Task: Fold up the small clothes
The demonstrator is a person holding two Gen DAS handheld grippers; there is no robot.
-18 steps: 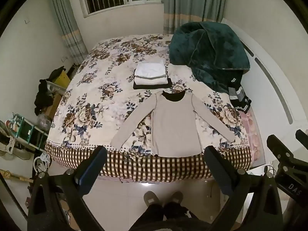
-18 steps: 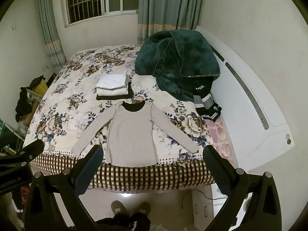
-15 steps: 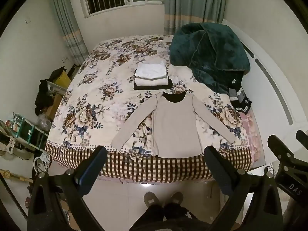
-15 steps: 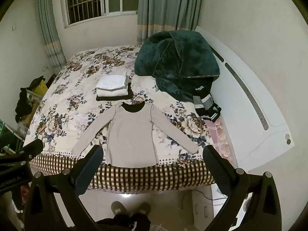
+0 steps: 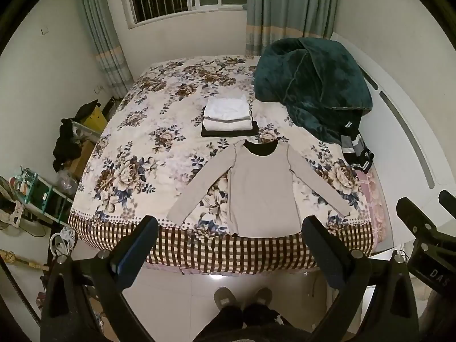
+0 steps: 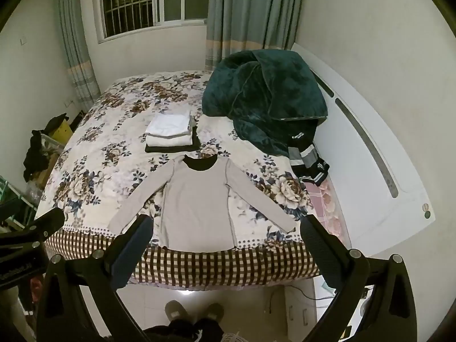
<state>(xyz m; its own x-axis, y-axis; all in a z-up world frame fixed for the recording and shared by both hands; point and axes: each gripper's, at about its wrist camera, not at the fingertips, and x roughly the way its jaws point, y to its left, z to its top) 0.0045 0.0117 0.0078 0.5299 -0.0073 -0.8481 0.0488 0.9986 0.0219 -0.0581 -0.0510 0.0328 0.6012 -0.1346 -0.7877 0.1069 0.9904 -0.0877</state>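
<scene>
Laid flat and face up on the floral-print bedspread (image 5: 136, 154): beige long-sleeved knit top (image 5: 262, 191) (image 6: 196, 208), sleeves spread outward, hem at the spread's brown checked border, dark collar toward the window side. Just beyond that collar, nearly touching: neat stack of folded white and black garments (image 5: 228, 116). To the right of the top, heaped by the white headboard: dark green plush blanket (image 5: 310, 85). Held above the floor short of the bed, well apart from the top: left gripper (image 5: 228, 245) and right gripper (image 6: 225, 245), fingers spread wide, grasping nothing.
</scene>
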